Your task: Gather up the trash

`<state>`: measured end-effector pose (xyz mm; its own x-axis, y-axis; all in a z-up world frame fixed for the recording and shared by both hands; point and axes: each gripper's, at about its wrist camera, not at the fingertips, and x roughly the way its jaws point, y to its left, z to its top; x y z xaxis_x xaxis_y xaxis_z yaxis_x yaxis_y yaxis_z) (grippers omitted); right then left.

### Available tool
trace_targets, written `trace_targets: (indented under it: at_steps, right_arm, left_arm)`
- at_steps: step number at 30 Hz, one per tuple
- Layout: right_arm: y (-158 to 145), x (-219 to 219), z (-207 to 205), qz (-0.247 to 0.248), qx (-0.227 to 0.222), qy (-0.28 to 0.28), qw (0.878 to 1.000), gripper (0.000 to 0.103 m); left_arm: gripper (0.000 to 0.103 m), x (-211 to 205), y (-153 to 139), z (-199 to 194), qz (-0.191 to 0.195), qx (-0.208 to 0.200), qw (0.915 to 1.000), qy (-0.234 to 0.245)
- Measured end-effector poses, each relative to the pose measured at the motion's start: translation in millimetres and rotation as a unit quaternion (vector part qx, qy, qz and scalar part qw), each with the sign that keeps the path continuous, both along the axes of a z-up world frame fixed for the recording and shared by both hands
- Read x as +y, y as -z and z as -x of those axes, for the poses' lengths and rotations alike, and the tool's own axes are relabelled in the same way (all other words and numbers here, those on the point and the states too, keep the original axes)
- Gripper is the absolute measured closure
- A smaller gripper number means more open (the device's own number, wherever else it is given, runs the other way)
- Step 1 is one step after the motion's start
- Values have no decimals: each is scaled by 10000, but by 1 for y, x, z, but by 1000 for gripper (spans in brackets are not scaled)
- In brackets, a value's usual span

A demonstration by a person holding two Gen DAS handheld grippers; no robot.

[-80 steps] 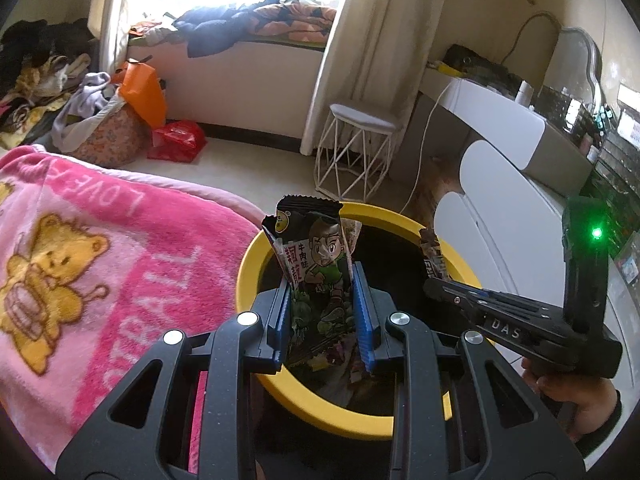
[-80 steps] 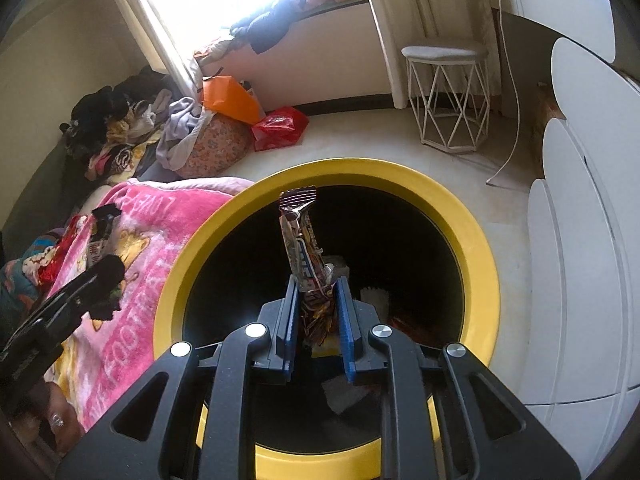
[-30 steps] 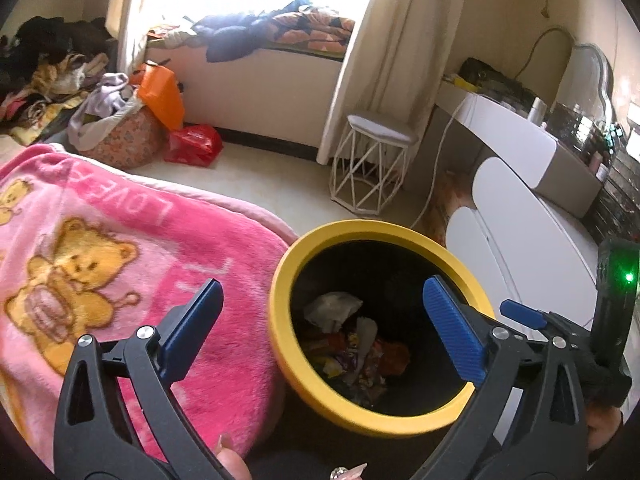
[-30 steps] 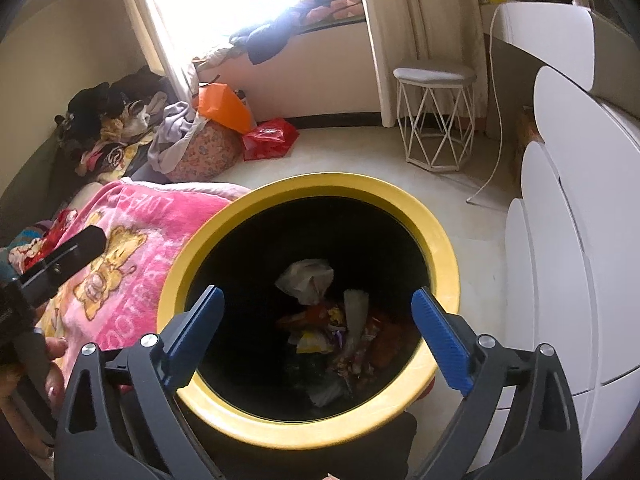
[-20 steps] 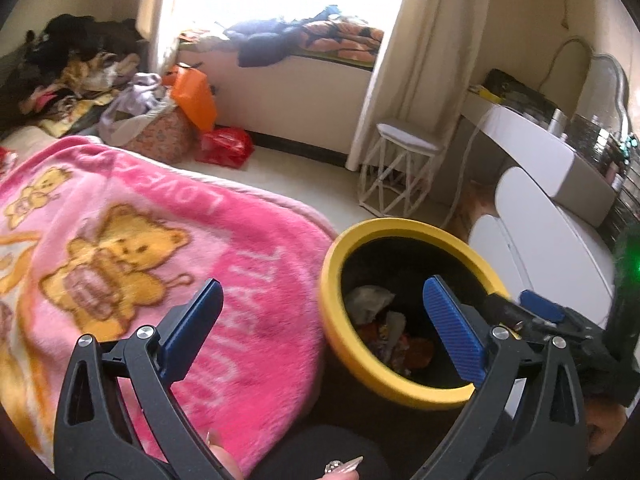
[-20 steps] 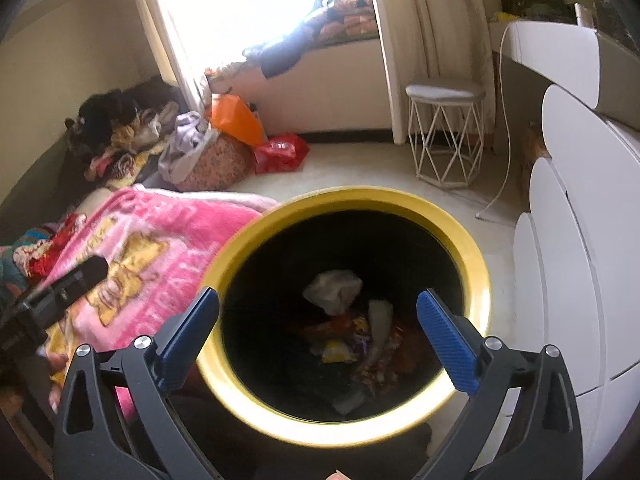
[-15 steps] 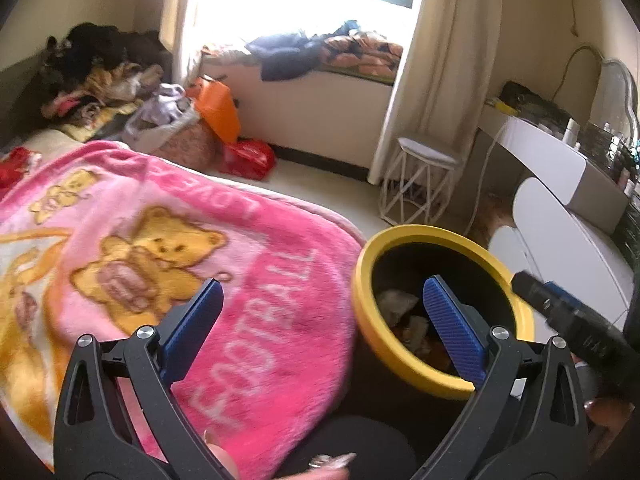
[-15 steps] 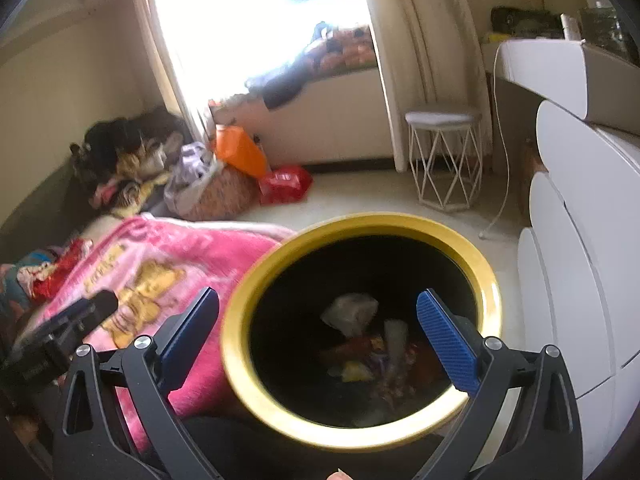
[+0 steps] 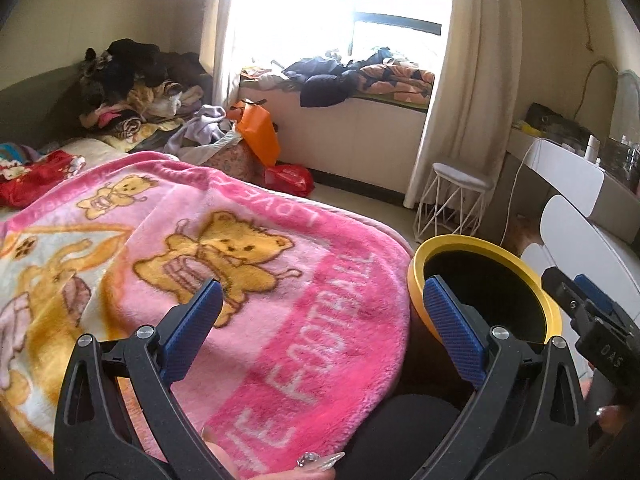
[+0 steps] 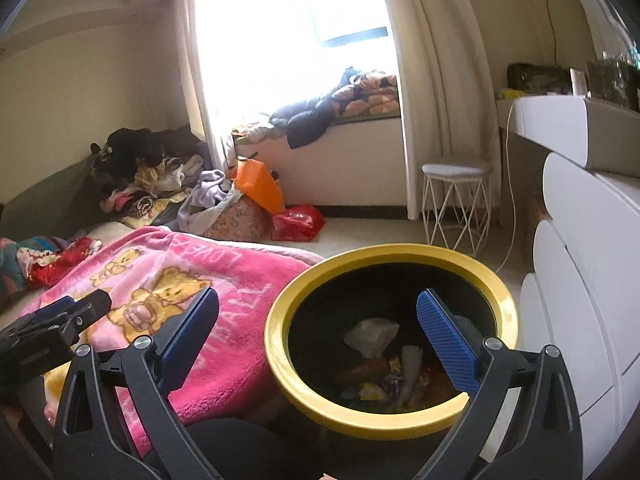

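A: Your left gripper [image 9: 320,322]?
B: Released, jaws wide, nothing in them. It's over the pink blanket [image 9: 248,280], just left of the bin [image 9: 416,268].

A: Your right gripper [image 10: 318,326]?
B: Released too, empty, above the bin's [image 10: 276,344] near rim.

A: The trash [image 10: 384,368]?
B: Wrappers and a crumpled white piece, at the bin's bottom. A white stool [image 10: 456,200] is beyond the bin.

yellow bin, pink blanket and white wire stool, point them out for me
yellow bin [image 10: 280,354]: right wrist view, on the left part of its yellow rim.
pink blanket [image 9: 332,320]: left wrist view, on the bright pink band with white lettering.
white wire stool [image 10: 456,169]: right wrist view, on its padded seat.
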<state>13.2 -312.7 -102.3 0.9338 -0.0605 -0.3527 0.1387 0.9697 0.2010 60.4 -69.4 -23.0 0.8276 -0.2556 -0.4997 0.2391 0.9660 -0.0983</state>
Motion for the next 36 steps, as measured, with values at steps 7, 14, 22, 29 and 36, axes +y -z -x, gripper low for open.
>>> trace_targets:
  at_steps: [7, 14, 22, 29, 36]
  right_arm:
    - [-2, 11, 8, 169, -217, 93, 9996, 6]
    - [-1, 18, 12, 299, -354, 159, 9988, 6]
    - [-1, 19, 13, 315, -354, 174, 9987, 6]
    - [0, 17, 13, 297, -369, 215, 9986, 6]
    - [1, 15, 14, 278, -380, 252, 9986, 6]
  left_arm:
    - [11, 5, 2, 1, 52, 11, 10000, -38]
    - [11, 6, 2, 2, 73, -18, 10000, -43]
    - [11, 4, 1, 1, 55, -48, 10000, -55]
    - [11, 4, -1, 2, 63, -62, 9999, -64]
    - [11, 4, -1, 2, 67, -56, 9999, -71]
